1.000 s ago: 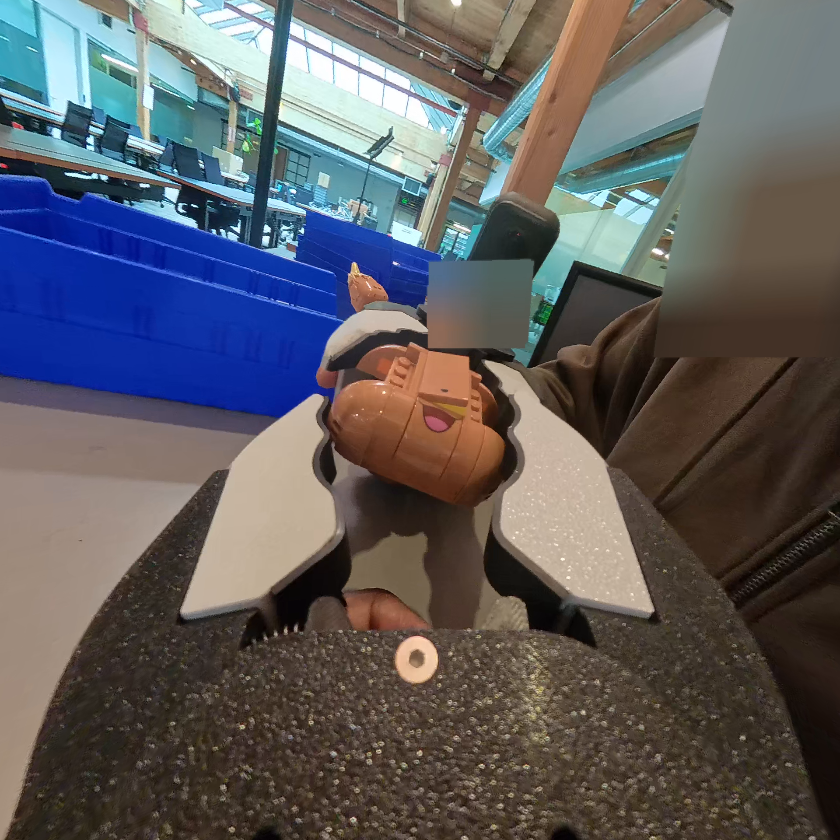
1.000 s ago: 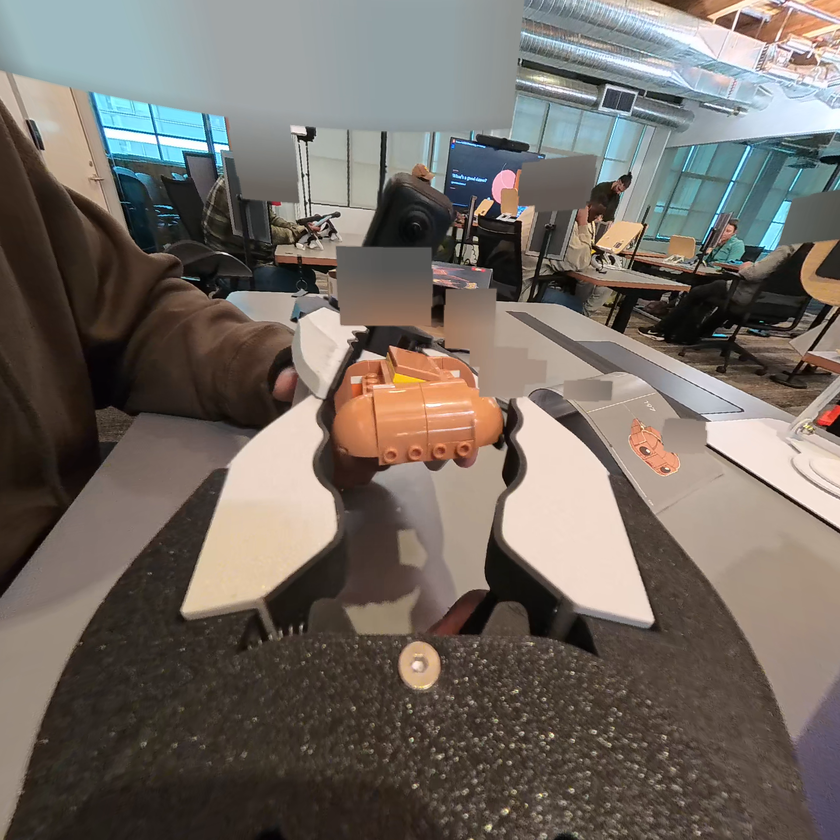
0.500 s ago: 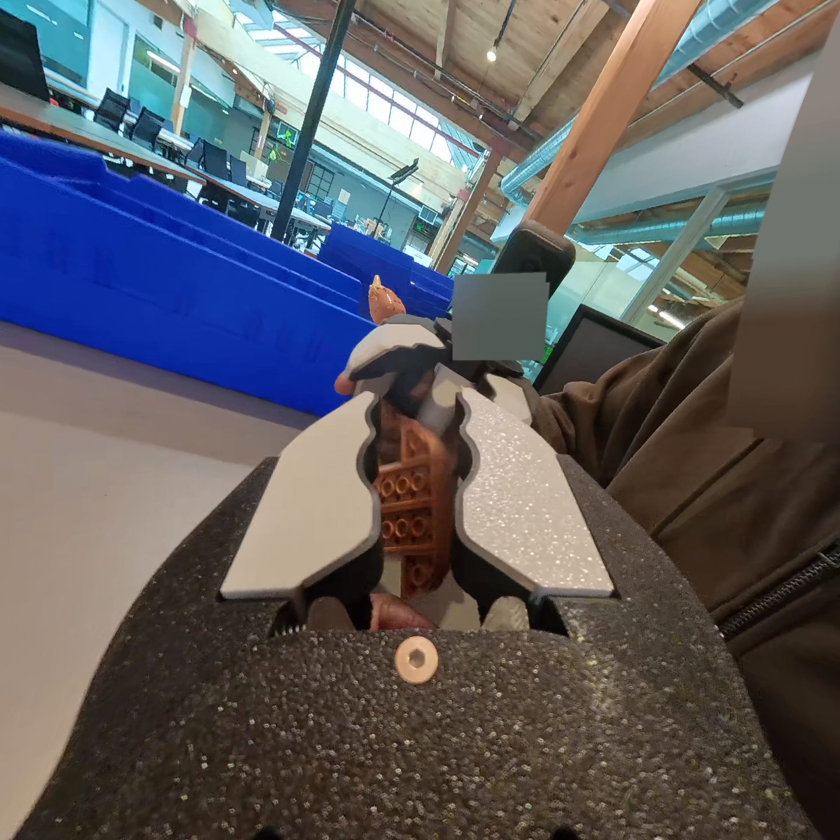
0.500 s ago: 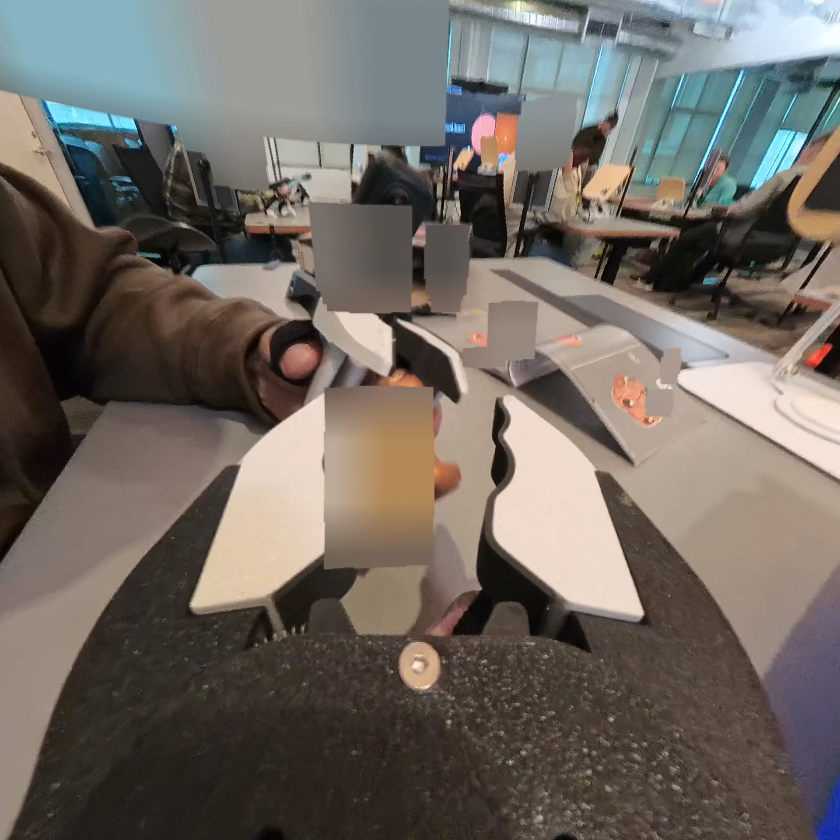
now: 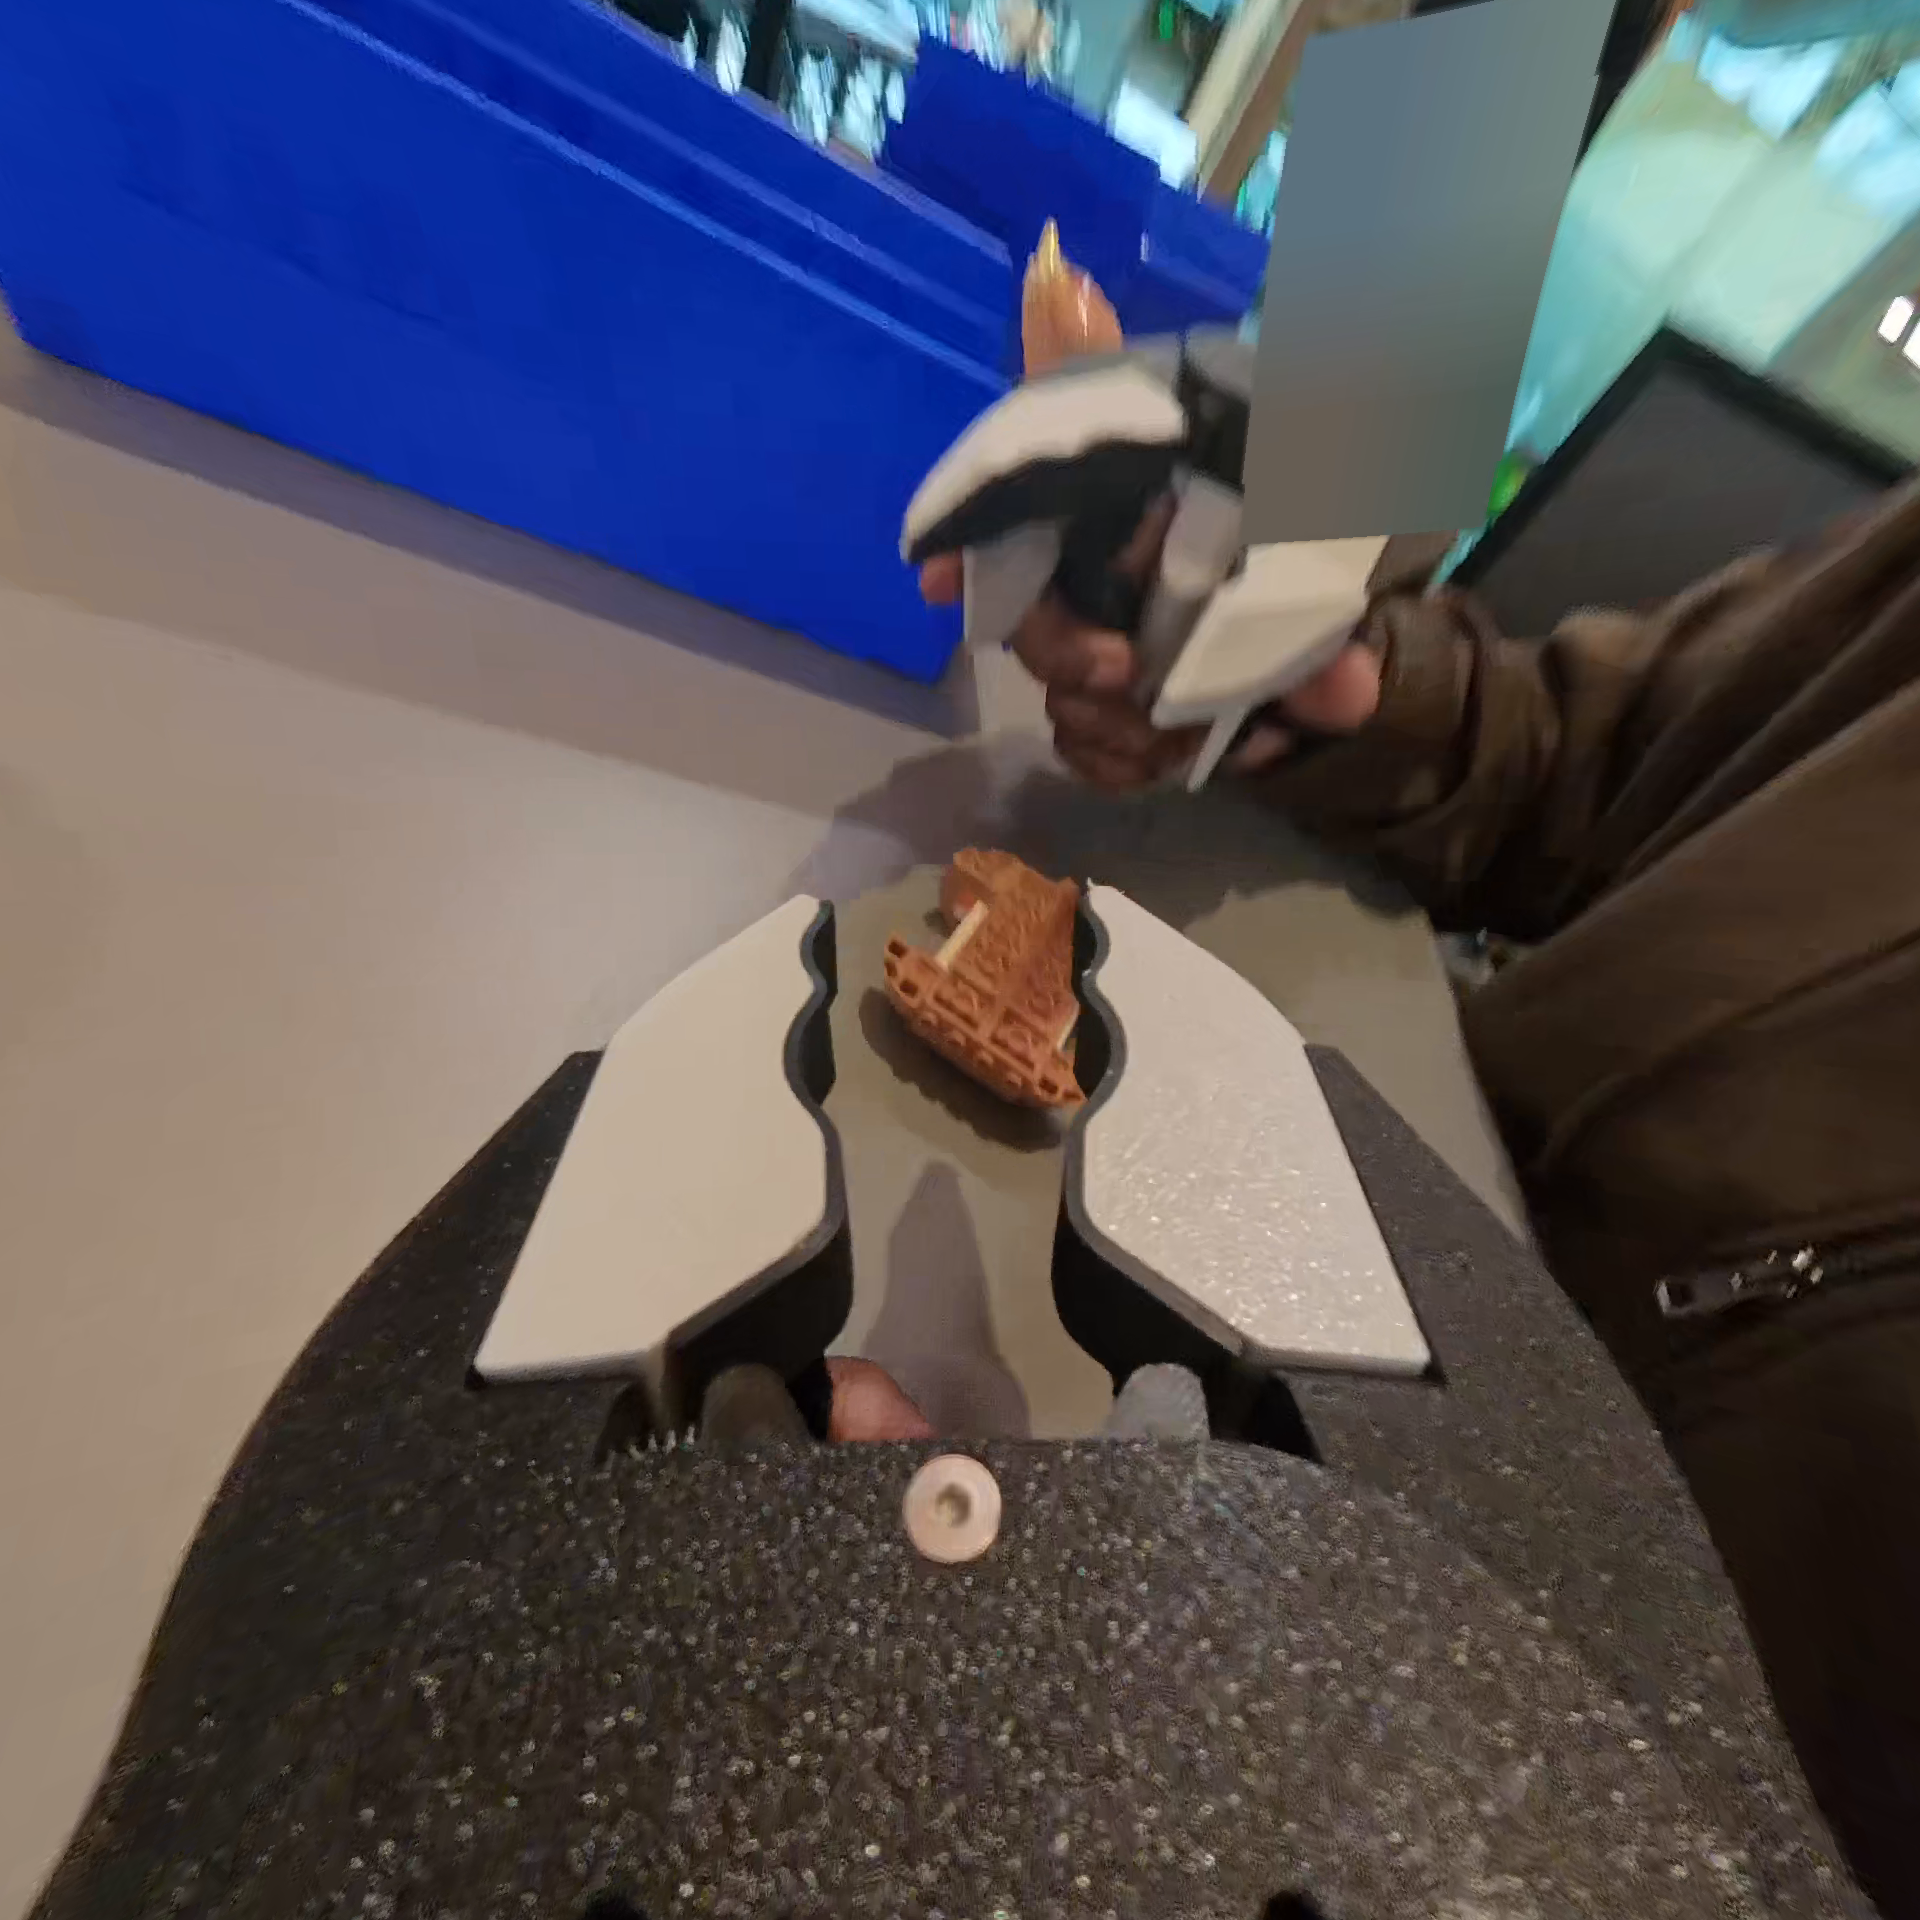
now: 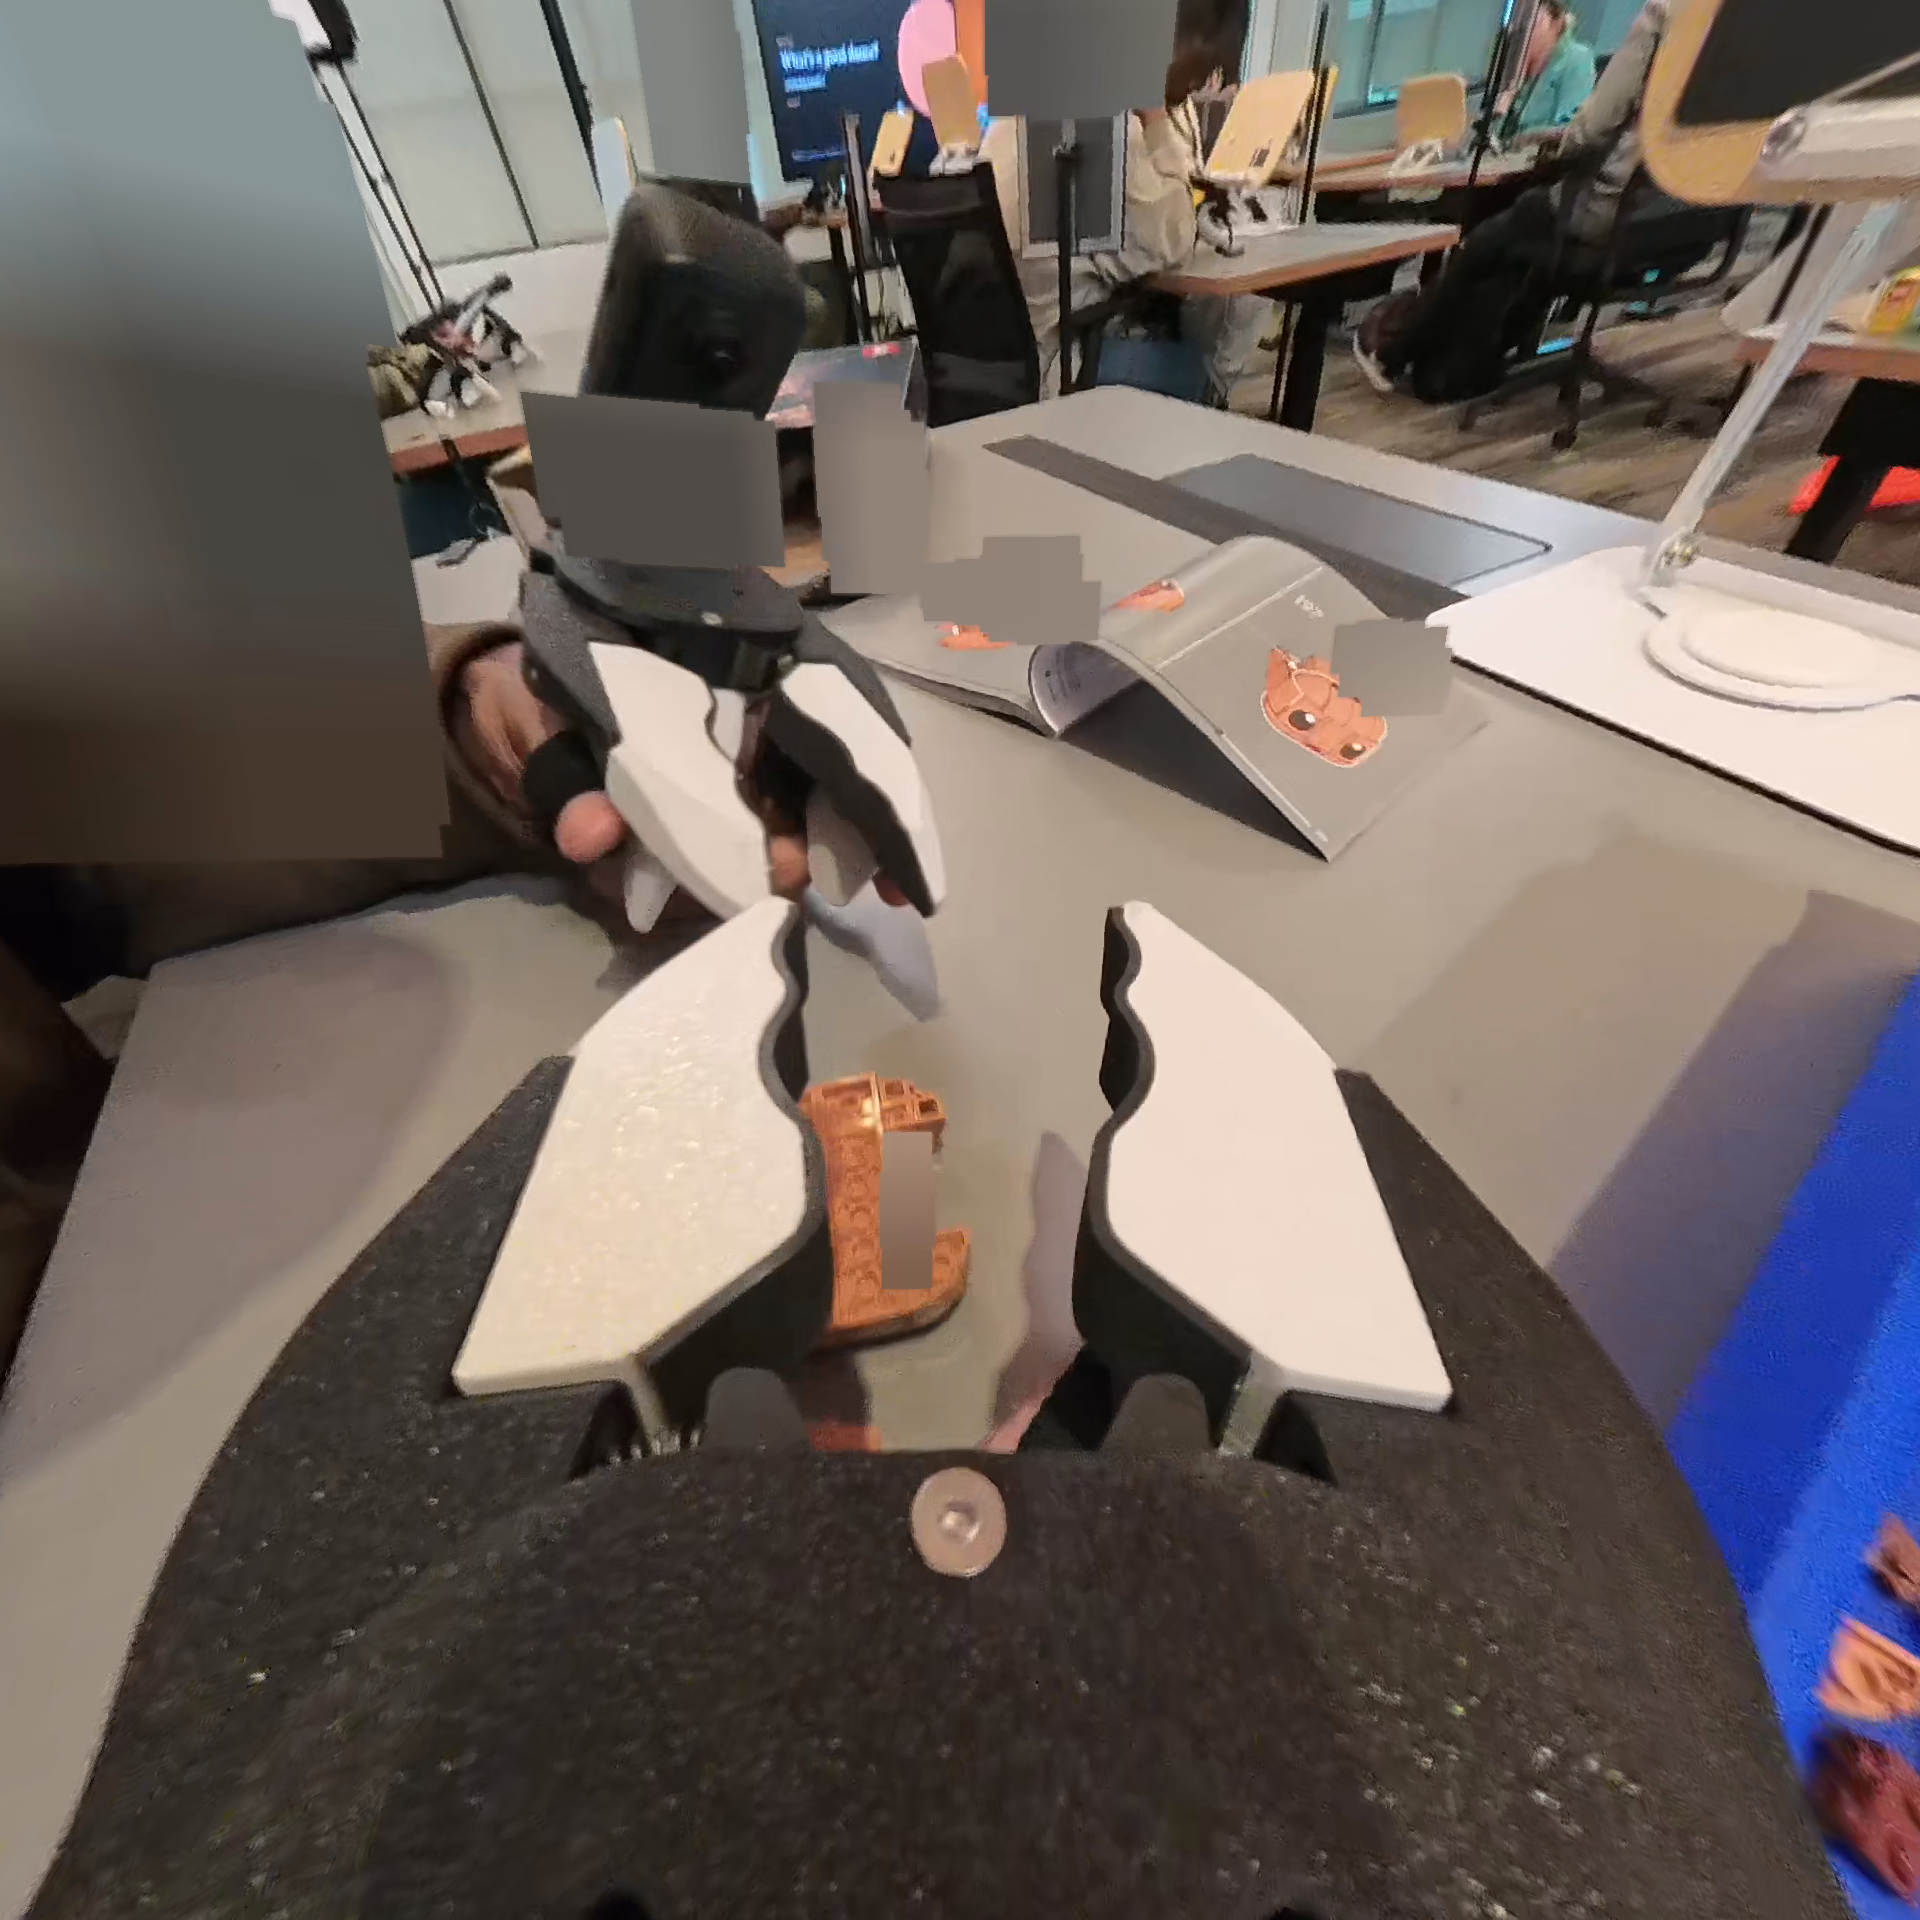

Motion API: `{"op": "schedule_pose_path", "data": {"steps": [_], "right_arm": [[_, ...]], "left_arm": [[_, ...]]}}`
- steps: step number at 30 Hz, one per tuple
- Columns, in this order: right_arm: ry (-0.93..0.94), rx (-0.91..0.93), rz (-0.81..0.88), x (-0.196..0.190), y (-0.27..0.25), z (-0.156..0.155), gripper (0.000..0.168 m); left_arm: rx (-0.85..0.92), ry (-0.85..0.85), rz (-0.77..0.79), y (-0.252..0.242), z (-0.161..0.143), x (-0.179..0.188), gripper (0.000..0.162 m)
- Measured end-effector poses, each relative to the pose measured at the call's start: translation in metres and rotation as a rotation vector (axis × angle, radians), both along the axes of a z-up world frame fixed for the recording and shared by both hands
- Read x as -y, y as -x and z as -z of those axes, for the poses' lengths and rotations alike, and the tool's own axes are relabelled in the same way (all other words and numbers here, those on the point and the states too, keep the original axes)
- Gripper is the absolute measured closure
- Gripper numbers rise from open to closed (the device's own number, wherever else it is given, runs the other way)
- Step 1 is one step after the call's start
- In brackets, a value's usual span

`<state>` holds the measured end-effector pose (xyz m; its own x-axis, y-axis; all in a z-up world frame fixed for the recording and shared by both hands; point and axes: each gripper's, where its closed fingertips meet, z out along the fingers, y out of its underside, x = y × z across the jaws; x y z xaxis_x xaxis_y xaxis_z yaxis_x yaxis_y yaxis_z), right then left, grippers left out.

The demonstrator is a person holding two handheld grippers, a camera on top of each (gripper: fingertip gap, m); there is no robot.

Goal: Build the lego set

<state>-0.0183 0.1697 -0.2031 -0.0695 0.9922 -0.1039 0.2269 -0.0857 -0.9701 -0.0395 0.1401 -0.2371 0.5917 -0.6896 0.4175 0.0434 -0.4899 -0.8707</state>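
While the brown lego assembly [image 5: 987, 1003] lies underside-up on the desk [image 5: 364, 883], both the left hand-held gripper [image 5: 951, 956] and right hand-held gripper [image 6: 956, 971] stand apart and empty, with loose pieces [image 6: 1870, 1673] apparently left to add.

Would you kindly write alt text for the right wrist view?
An orange-brown lego piece lies underside up on the grey table between the fingers of the open right tool. The left tool hovers beyond; an open instruction booklet lies behind.
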Motion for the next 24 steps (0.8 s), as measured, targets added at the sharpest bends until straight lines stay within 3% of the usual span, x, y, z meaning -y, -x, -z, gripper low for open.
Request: {"op": "schedule_pose_path", "data": {"steps": [5,9,13,20,24], "right_arm": [[0.006,0.061,0.03,-0.005,-0.022,0.007,0.117],[0.014,0.063,0.03,-0.003,-0.03,0.01,0.121],[0.004,0.068,0.03,-0.003,-0.035,0.008,0.121],[0.003,0.073,0.035,-0.002,-0.043,0.008,0.121],[0.017,0.077,0.05,-0.005,-0.048,0.008,0.121]], "left_arm": [[-0.33,-0.094,0.151,-0.023,0.024,0.013,0.107],[-0.629,-0.209,0.295,-0.038,0.032,0.013,0.107],[-0.836,-0.202,0.431,-0.046,0.037,0.005,0.107],[-1.047,0.0,0.659,-0.046,0.064,0.004,0.109],[-0.991,0.015,0.68,-0.057,0.064,0.007,0.119]]}}
